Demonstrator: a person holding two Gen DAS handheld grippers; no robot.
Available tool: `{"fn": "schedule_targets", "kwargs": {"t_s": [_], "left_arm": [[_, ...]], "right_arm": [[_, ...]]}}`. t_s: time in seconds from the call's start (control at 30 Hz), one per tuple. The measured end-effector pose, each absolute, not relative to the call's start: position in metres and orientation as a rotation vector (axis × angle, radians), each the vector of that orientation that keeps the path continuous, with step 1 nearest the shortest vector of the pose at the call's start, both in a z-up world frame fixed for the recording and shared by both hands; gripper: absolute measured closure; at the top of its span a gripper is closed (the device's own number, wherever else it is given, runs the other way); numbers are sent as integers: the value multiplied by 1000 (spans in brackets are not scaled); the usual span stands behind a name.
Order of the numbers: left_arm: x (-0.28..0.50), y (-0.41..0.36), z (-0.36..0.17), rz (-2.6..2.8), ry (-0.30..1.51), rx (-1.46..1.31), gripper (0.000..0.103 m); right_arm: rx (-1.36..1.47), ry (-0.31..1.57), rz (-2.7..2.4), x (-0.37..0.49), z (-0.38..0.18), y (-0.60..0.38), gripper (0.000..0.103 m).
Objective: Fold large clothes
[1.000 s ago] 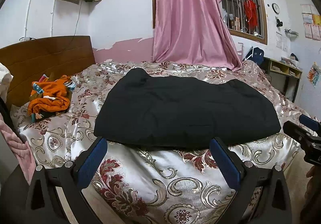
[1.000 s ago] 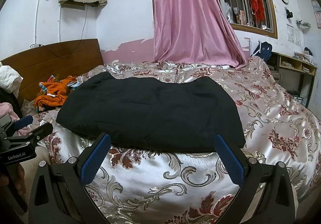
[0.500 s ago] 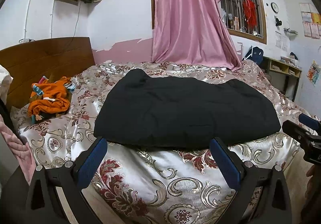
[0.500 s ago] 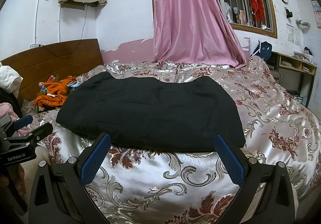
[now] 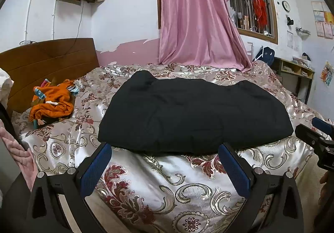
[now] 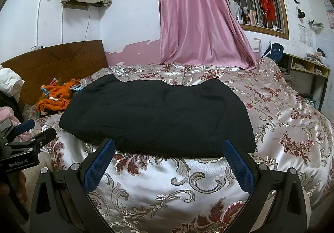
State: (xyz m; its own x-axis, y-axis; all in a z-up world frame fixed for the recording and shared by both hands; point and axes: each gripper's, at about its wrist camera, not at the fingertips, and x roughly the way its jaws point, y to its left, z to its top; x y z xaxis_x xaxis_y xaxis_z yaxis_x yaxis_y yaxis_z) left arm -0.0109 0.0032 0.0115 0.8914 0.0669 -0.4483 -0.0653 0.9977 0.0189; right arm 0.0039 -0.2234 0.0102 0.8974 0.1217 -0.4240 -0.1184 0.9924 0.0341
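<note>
A large black garment lies flat on the floral bedspread, folded into a broad rectangle; it also shows in the right wrist view. My left gripper is open and empty, hovering just before the garment's near edge, toward its left half. My right gripper is open and empty, just before the near edge toward its right half. Each gripper shows at the edge of the other's view: the right gripper and the left gripper.
A heap of orange clothes lies by the wooden headboard. A pink curtain hangs behind the bed. A shelf unit stands at the right wall. Pink fabric hangs at the left.
</note>
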Motion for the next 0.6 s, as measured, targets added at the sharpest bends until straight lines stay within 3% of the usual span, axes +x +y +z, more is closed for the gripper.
{"fn": "schedule_targets", "kwargs": {"t_s": [0.6], "left_arm": [[-10, 4, 11, 92, 456, 24, 0]], "right_arm": [[6, 451, 132, 3, 9, -217, 1]]}}
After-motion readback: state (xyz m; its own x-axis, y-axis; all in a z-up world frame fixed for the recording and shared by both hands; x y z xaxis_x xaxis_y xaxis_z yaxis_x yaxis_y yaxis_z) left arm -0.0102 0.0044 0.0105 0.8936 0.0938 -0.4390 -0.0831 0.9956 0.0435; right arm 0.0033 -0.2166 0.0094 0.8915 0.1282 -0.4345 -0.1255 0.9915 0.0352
